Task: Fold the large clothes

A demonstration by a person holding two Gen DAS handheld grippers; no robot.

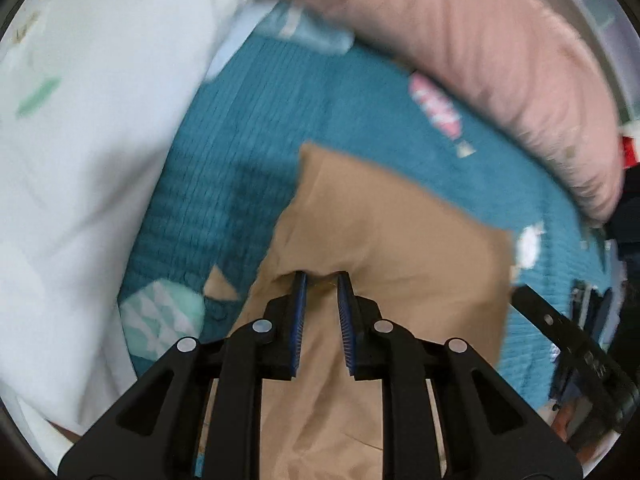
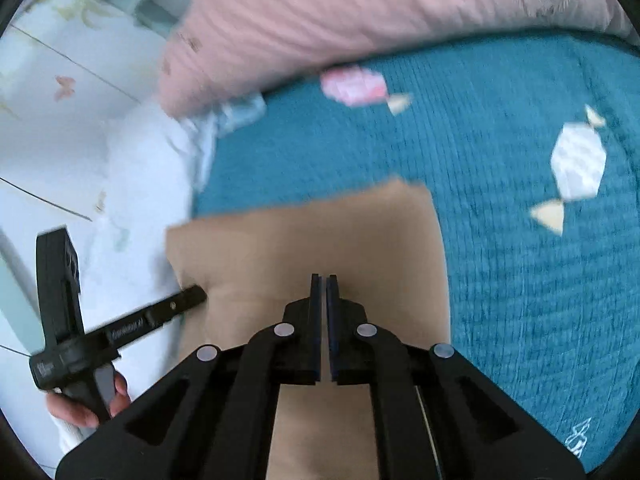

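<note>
A tan garment (image 1: 384,240) (image 2: 304,236) lies partly lifted over a teal quilted bedspread (image 1: 260,120) (image 2: 520,300). In the left wrist view my left gripper (image 1: 322,276) pinches a bunched ridge of the tan cloth between its blue pads, the jaws a little apart around it. My right gripper (image 2: 324,277) has its jaws pressed together over the same garment, with the cloth running under and past its tips. Each gripper shows in the other's view, at the cloth's side edge: the right gripper (image 1: 520,294) and the left gripper (image 2: 198,292), which a hand (image 2: 84,412) holds.
A big pink pillow (image 1: 480,60) (image 2: 320,12) lies along the far side of the bed. A white pillow (image 1: 80,160) fills the left, with white bedding (image 2: 132,184) beside the garment. Candy-shaped patches (image 2: 578,164) dot the bedspread.
</note>
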